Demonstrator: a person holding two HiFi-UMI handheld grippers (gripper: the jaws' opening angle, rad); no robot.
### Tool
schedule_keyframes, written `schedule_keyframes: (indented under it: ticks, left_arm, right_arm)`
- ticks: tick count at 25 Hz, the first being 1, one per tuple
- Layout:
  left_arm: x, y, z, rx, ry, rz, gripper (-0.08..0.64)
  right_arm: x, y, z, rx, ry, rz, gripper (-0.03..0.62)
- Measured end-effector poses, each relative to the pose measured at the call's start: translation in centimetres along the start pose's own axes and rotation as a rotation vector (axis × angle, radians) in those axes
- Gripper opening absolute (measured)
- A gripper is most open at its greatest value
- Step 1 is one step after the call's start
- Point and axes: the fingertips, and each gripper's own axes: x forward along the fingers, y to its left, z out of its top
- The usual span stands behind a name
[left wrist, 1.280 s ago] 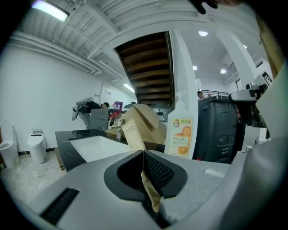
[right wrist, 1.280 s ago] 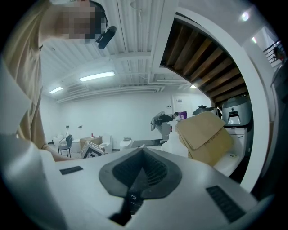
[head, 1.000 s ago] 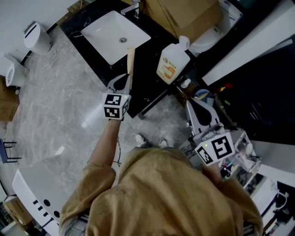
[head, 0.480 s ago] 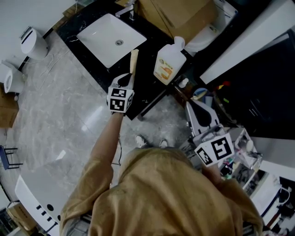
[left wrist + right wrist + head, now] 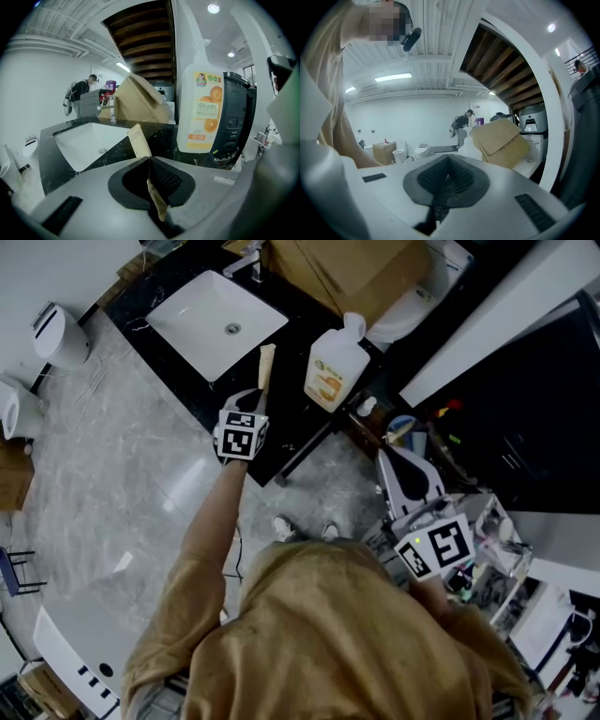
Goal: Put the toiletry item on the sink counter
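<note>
One flat, tan paper sachet [image 5: 139, 143] sticks up from the left tongs [image 5: 150, 161], which are clamped on its lower end over the veined black stone tabletop [image 5: 286, 418], beside a white rectangular basin [image 5: 187, 320]. A translucent, orange-labelled plastic bottle [image 5: 335, 367] stands nearby. The right tongs [image 5: 447, 161] are closed, empty.

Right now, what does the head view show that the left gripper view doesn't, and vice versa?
Only the head view: the right gripper, held low and away from the counter, plus the floor and a pair of shoes.
Only the left gripper view: the left gripper seen close, jaws closed on the packet; the print on the bottle label; a person far behind.
Both: the packet near the sink, the bottle and the counter.
</note>
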Motion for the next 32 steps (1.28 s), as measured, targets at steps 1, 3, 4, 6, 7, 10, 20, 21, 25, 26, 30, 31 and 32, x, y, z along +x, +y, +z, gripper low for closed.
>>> schedule_keyframes:
  ticks: [1, 3, 4, 6, 7, 10, 20, 21, 25, 26, 30, 31, 32]
  left_arm:
    - [0.4, 0.0, -0.3, 0.003, 0.004, -0.002, 0.006]
    - [0.8, -0.1, -0.7, 0.003, 0.016, -0.007, 0.006]
    - [0.9, -0.1, -0.7, 0.003, 0.020, -0.008, 0.006]
    - [1.1, 0.0, -0.8, 0.006, 0.028, -0.007, 0.006]
    - [1.3, 0.0, -0.9, 0.011, 0.033, -0.005, 0.006]
    - [1.7, 0.0, -0.8, 0.025, 0.048, -0.012, 0.006]
    - [2.2, -0.6, -1.1, 0.024, 0.112, -0.015, 0.015]
    - [2.2, -0.6, -1.1, 0.023, 0.107, -0.008, 0.017]
    - [1.6, -0.3, -0.2, 0.007, 0.035, 0.027, 0.131]
    - [1.2, -0.3, 0.3, 0.001, 0.011, 0.031, 0.187]
    - [-0.6, -0.5, 2.2, -0.018, -0.060, 0.045, 0.259]
    - [-1.1, -0.5, 2.5, -0.021, -0.068, 0.049, 0.264]
    - [-1.6, -0.6, 2.7, -0.023, -0.075, 0.052, 0.265]
  right_arm:
    - [0.0, 0.0, 0.0, 0.000, 0.000, -0.003, 0.002]
    - [-0.1, -0.2, -0.1, 0.003, 0.002, -0.008, 0.002]
    - [-0.2, -0.3, -0.1, 0.004, 0.003, -0.010, 0.002]
    - [-0.4, -0.6, -0.1, 0.005, 0.002, -0.018, 0.002]
    - [-0.5, -0.7, -0.1, 0.005, 0.002, -0.022, 0.002]
    - [-0.7, -1.0, -0.2, 0.009, 0.002, -0.030, 0.002]
    - [-2.0, -1.3, 0.3, 0.010, -0.023, -0.044, 0.002]
    - [-2.2, -1.3, 0.3, 0.011, -0.025, -0.045, 0.002]
    - [-3.0, -1.7, 0.2, 0.018, -0.031, -0.049, 0.002]
    - [-3.2, -1.8, 0.1, 0.021, -0.032, -0.048, 0.002]
    - [-3.5, -1.6, 0.1, 0.030, -0.040, -0.026, 0.002]
    - [-3.4, -1.4, 0.1, 0.031, -0.043, -0.016, 0.002]
    - [-3.3, -1.2, 0.2, 0.031, -0.047, -0.006, 0.002]
